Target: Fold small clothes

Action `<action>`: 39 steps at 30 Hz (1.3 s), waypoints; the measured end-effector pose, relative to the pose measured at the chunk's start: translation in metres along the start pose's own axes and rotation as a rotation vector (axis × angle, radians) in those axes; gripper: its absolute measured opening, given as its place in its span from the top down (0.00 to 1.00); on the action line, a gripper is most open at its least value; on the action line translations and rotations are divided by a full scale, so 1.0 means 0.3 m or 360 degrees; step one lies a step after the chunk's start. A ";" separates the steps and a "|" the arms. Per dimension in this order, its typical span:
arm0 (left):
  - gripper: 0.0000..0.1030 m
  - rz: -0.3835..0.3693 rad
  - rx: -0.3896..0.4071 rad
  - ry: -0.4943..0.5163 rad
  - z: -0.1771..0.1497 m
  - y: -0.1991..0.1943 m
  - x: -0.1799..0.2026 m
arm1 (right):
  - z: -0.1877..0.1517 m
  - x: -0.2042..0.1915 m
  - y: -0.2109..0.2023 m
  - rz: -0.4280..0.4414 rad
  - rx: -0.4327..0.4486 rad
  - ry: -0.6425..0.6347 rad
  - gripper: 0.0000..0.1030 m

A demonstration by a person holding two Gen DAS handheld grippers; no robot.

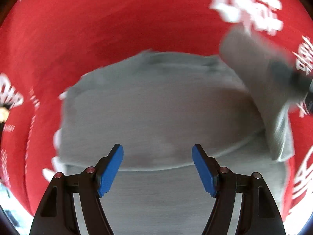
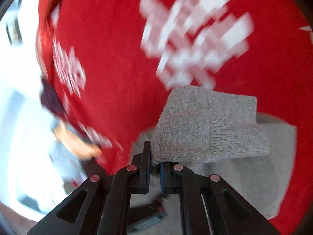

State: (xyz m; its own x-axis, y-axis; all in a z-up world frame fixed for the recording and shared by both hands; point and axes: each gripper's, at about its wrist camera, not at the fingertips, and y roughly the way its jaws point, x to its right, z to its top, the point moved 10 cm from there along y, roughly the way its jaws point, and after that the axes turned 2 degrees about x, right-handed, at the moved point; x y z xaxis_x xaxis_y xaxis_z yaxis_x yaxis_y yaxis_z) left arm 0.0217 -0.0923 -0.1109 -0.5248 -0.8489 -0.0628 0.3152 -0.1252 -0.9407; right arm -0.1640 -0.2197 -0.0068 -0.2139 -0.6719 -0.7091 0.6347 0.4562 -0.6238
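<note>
A small grey knit garment (image 1: 156,105) lies spread on a red cloth with white lettering (image 1: 117,19). My left gripper (image 1: 157,168) is open, its blue pads hovering over the near part of the garment, holding nothing. My right gripper (image 2: 155,166) is shut on a grey knit sleeve (image 2: 205,125) and holds it lifted above the rest of the garment (image 2: 254,176). That sleeve also shows raised at the right in the left wrist view (image 1: 260,90), with the right gripper (image 1: 305,90) dark at the frame edge. Both views are motion-blurred.
The red cloth (image 2: 117,58) covers the surface around the garment. In the right wrist view the cloth's edge (image 2: 47,62) drops off at the left to a bright floor, where a blurred person (image 2: 74,143) shows.
</note>
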 end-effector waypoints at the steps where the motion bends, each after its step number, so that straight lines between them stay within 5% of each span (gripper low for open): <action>1: 0.28 0.0013 -0.0022 -0.0034 -0.018 0.015 -0.063 | -0.044 -0.015 0.076 -0.0054 -0.0098 -0.0053 0.91; 4: 0.28 0.0041 -0.0073 -0.0136 -0.044 0.042 -0.170 | -0.203 0.014 0.273 -0.0280 -0.0410 -0.0125 0.88; 6: 0.28 0.0052 -0.0112 -0.0193 -0.072 0.046 -0.226 | -0.255 0.045 0.312 -0.0346 -0.0481 -0.0063 0.77; 7: 0.28 0.0041 -0.0116 -0.0219 -0.090 0.048 -0.251 | -0.251 0.048 0.302 -0.0313 -0.0427 0.0007 0.76; 9: 0.28 0.0020 -0.0111 -0.0234 -0.100 0.060 -0.256 | -0.227 0.065 0.270 -0.0285 -0.0337 0.0142 0.55; 12: 0.28 -0.0014 -0.0120 -0.0245 -0.113 0.076 -0.275 | -0.179 0.125 0.221 -0.0241 -0.0192 0.0411 0.51; 13: 0.28 -0.0022 -0.0120 -0.0250 -0.112 0.099 -0.294 | -0.171 0.141 0.219 -0.0241 -0.0183 0.0474 0.52; 15: 0.28 -0.0047 -0.0109 -0.0273 -0.114 0.095 -0.314 | -0.145 0.161 0.215 -0.0254 -0.0140 0.0572 0.93; 20: 0.28 -0.0061 -0.0065 -0.0296 -0.096 0.100 -0.418 | -0.030 -0.007 0.246 -0.0217 -0.0056 0.0267 0.93; 24: 0.28 -0.0020 -0.0064 -0.0337 -0.099 0.096 -0.493 | -0.111 -0.191 0.400 -0.0243 -0.0278 -0.0177 0.90; 29: 0.28 0.0004 -0.0088 -0.0400 -0.117 0.100 -0.579 | -0.265 -0.189 0.535 -0.0395 -0.0559 -0.0312 0.74; 32: 0.28 -0.0047 -0.0064 -0.0394 -0.101 0.080 -0.578 | -0.257 -0.195 0.465 -0.0344 -0.0500 -0.0232 0.56; 39: 0.28 -0.0274 0.0048 -0.0290 0.034 0.000 -0.431 | -0.261 0.094 0.089 -0.0496 -0.0336 0.0234 0.56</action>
State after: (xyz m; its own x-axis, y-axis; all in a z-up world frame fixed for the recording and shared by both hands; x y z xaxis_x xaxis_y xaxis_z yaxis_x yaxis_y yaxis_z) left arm 0.0976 0.0124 -0.0994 -0.4225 -0.8919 0.1612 0.2585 -0.2890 -0.9217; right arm -0.2112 -0.1809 -0.0691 -0.4859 -0.7133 -0.5052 0.3594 0.3638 -0.8593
